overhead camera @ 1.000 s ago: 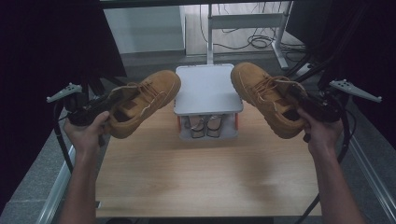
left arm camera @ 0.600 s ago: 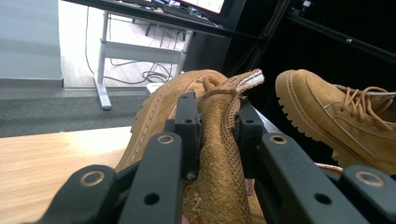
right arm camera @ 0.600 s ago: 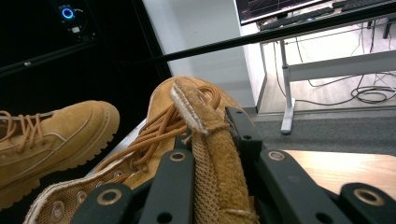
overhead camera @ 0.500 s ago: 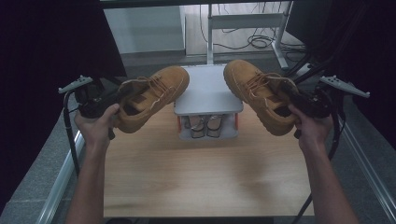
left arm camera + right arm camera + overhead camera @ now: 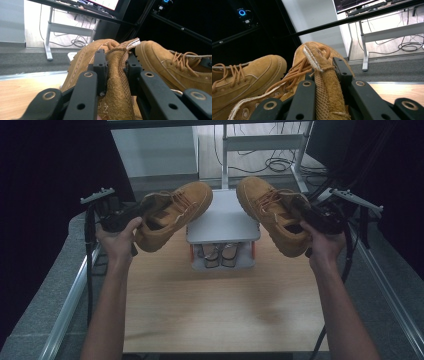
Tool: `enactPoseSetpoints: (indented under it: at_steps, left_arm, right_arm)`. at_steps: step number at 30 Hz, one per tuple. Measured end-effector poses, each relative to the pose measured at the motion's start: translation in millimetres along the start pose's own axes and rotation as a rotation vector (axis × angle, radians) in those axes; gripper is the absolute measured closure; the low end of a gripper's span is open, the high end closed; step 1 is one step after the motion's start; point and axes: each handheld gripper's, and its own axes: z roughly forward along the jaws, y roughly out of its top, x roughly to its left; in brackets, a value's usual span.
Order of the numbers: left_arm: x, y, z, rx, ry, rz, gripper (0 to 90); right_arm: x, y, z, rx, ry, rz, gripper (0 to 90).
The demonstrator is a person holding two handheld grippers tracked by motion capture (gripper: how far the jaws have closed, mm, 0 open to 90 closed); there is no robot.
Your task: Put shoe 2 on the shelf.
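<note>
Worktop (image 5: 225,320): light wood-grain surface w/ metal rails (image 5: 65,305) along both sides. Small grey rack (image 5: 223,222) stands at centre-rear of worktop; flat top plate, lower shelf holds a pair of sandals (image 5: 220,256). Beyond worktop: grey desk frame (image 5: 265,142) w/ loose cables (image 5: 280,165) on pale floor. Monitor (image 5: 105,3) sits on that desk. Black curtains (image 5: 45,180) both sides.

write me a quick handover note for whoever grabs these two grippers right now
Left gripper: shut on the left boot at its heel collar, held in the air.
Right gripper: shut on the right boot, also aloft.
Both toes point inward over the small grey rack at the table's far edge.
Done: both boots lifted.
Left: probably setting them down on the rack top.
</note>
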Motion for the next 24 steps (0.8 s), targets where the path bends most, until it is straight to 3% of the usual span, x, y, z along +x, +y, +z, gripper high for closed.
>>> enactPoseSetpoints:
  at_steps: [4, 16, 24]
  left_arm:
    - [-3.8, 2.4, 15.3, -0.017, 0.000, -0.028, 75.8]
    - [-7.2, 5.9, 51.8, 0.009, 0.003, -0.068, 75.5]
    - [-4.7, 5.9, 67.2, -0.010, -0.002, -0.140, 75.1]
  right_arm:
    - [4.7, 2.3, 12.9, 0.001, -0.008, 0.026, 80.5]
    - [12.1, 5.7, 48.3, 0.041, -0.046, 0.055, 80.4]
    - [22.6, 7.6, 73.6, 0.052, -0.063, 0.080, 80.4]
